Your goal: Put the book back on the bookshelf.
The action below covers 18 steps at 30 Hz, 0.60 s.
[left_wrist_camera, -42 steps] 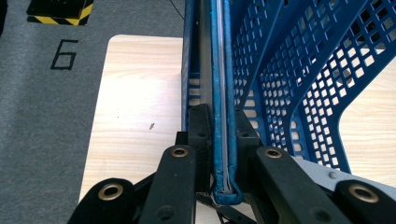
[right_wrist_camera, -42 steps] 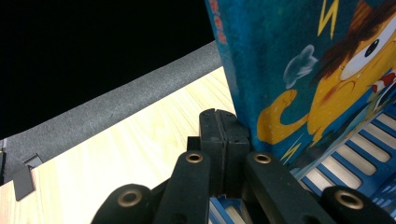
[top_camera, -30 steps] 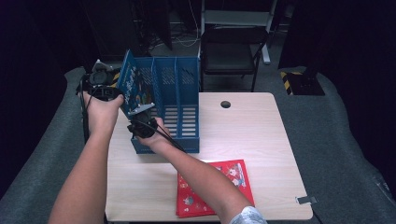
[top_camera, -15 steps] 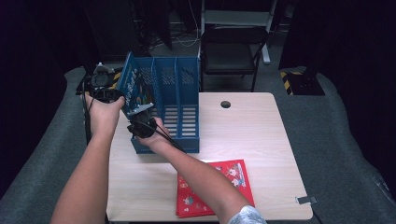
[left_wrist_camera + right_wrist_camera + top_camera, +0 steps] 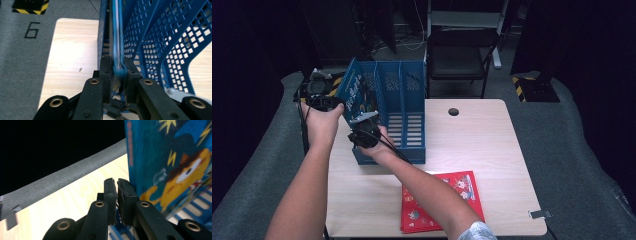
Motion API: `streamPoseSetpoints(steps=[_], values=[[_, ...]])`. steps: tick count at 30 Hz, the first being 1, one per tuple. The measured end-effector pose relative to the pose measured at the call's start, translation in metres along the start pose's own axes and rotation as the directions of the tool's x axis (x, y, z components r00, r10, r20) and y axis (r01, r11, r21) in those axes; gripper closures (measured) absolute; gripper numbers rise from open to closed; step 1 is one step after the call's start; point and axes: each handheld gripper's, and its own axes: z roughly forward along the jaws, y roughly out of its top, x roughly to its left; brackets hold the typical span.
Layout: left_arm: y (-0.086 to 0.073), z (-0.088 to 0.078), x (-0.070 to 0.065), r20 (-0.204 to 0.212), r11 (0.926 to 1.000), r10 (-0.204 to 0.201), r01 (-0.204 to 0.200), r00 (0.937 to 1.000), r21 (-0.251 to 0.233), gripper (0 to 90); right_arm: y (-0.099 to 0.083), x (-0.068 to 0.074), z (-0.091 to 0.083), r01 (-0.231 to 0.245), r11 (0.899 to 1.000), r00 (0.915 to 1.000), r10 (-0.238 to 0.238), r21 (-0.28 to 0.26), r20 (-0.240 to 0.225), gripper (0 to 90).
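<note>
We see blue perforated plastic file rack (image 5: 404, 115) at bench (image 5: 492, 165) far-left part. Blue cartoon-cover book (image 5: 357, 97) stands tilted in rack's leftmost slot. Left hand-held gripper (image 5: 117, 72) clamped on book's edge. Right hand-held gripper (image 5: 117, 195) just beside book cover, jaws nearly together with nothing between, having just parted slightly. Red picture book (image 5: 447, 200) lies flat nearer us than rack.

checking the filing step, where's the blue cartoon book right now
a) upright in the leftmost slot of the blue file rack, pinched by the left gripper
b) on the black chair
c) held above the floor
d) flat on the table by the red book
a: the left gripper pinches the blue cartoon book upright in the leftmost slot of the blue file rack.
</note>
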Motion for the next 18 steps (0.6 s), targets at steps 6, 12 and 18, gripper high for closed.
streamPoseSetpoints(steps=[6, 12, 18], values=[[-0.0002, -0.0013, -0.0007, 0.007, 0.9999, 0.012, -0.012, 0.9999, -0.009, 80.8, -0.0003, -0.0022, -0.0006, -0.021, 1.000, 0.9998, 0.021, 0.002, 0.000, 86.1], [-0.0001, -0.0006, -0.0017, 0.014, 0.9997, 0.021, -0.021, 0.9997, -0.011, 81.7, -0.0074, -0.0047, 0.0030, -0.018, 0.999, 0.9998, 0.017, 0.026, 0.012, 87.3], [0.0020, -0.0008, -0.0071, 0.002, 0.9996, 0.029, -0.029, 0.9996, 0.000, 82.4, -0.0074, -0.0091, 0.0023, 0.002, 0.999, 0.9999, -0.002, 0.034, 0.010, 90.0]])
